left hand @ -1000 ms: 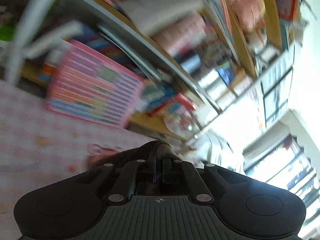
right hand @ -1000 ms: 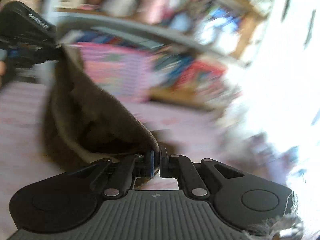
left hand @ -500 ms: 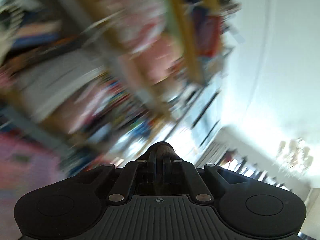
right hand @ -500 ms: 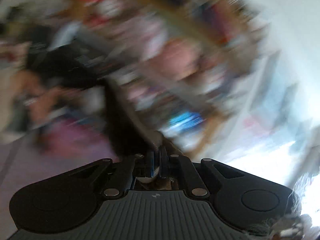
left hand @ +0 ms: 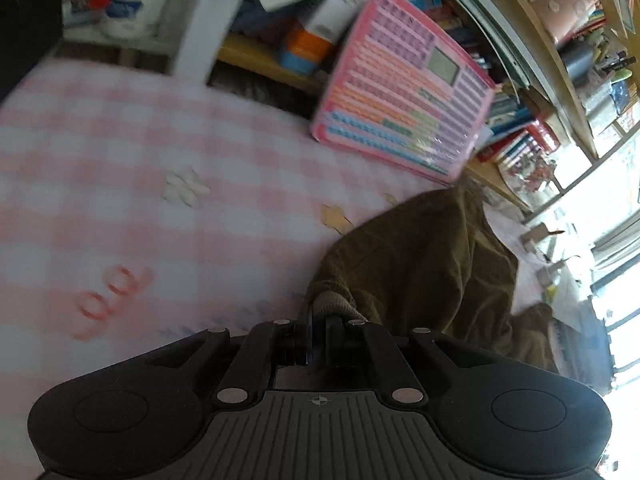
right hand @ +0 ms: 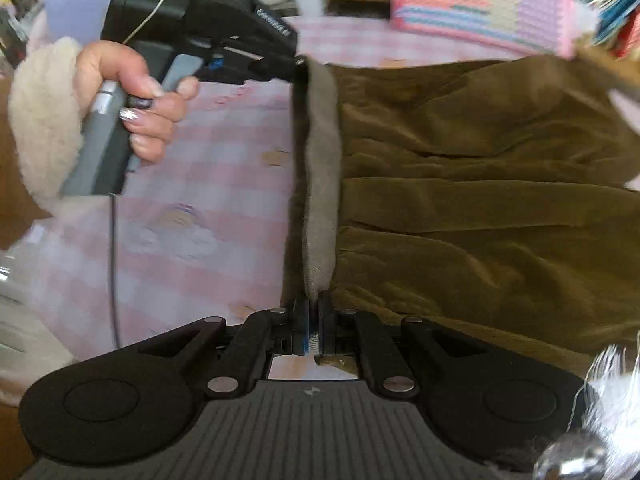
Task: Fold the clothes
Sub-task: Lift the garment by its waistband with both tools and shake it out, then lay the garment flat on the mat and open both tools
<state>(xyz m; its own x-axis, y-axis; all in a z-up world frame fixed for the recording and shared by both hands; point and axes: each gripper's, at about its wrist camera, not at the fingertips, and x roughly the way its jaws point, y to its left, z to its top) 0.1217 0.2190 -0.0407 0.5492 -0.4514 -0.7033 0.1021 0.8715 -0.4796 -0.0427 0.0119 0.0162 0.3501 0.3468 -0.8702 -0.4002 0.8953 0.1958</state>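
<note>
Olive-brown corduroy garment (right hand: 460,184): spread over the pink-checked cloth (right hand: 208,184), its grey waistband (right hand: 320,168) stretched taut between the two tools.
Right gripper (right hand: 314,320): jaws pinched together on the near end of the waistband.
Left gripper (left hand: 318,330): jaws clamped on the waistband's far end; seen from the right wrist, its black housing (right hand: 148,4) reads "DAS, Data Acquisition System".
Left hand (right hand: 136,92): wrapped around the grey handle, fleece cuff at the wrist.
Pink chart board (left hand: 404,100): beyond the garment, against the shelves; its print is too blurred to read.
</note>
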